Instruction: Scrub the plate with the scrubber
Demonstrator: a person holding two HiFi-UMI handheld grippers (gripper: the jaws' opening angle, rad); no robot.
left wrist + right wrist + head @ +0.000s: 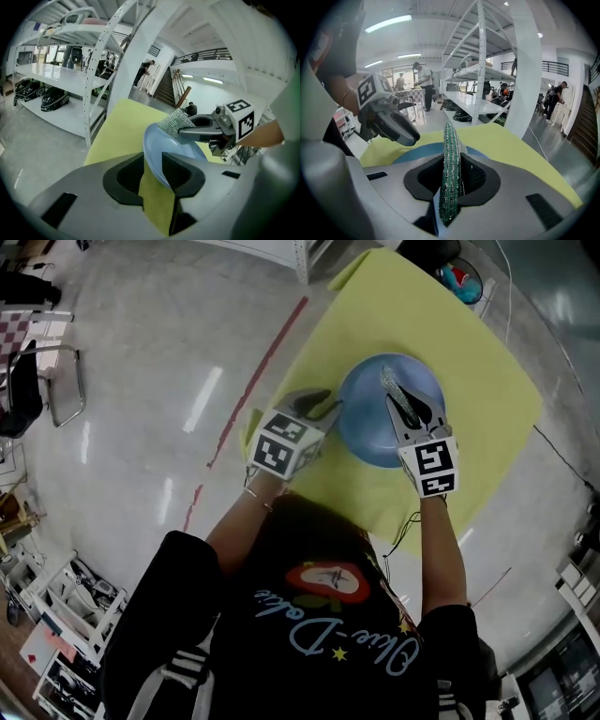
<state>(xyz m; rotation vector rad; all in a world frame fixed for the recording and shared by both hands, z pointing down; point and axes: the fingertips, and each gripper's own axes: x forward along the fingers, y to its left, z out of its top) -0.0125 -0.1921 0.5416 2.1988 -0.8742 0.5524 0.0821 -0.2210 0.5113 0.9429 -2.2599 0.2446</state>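
Note:
A blue plate rests on a yellow cloth spread over the table. My left gripper is at the plate's left edge. In the left gripper view the plate rim runs between its jaws and lies against the right one, with a strip of cloth showing in the gap; the jaws stand open. My right gripper is over the plate's right half, shut on a thin, sparkly green-silver scrubber. The scrubber stands on edge between its jaws, above the plate.
The cloth's corners hang near the floor's red tape line. A red and blue object sits beyond the cloth's far edge. A chair stands at left. White shelving and people are in the background.

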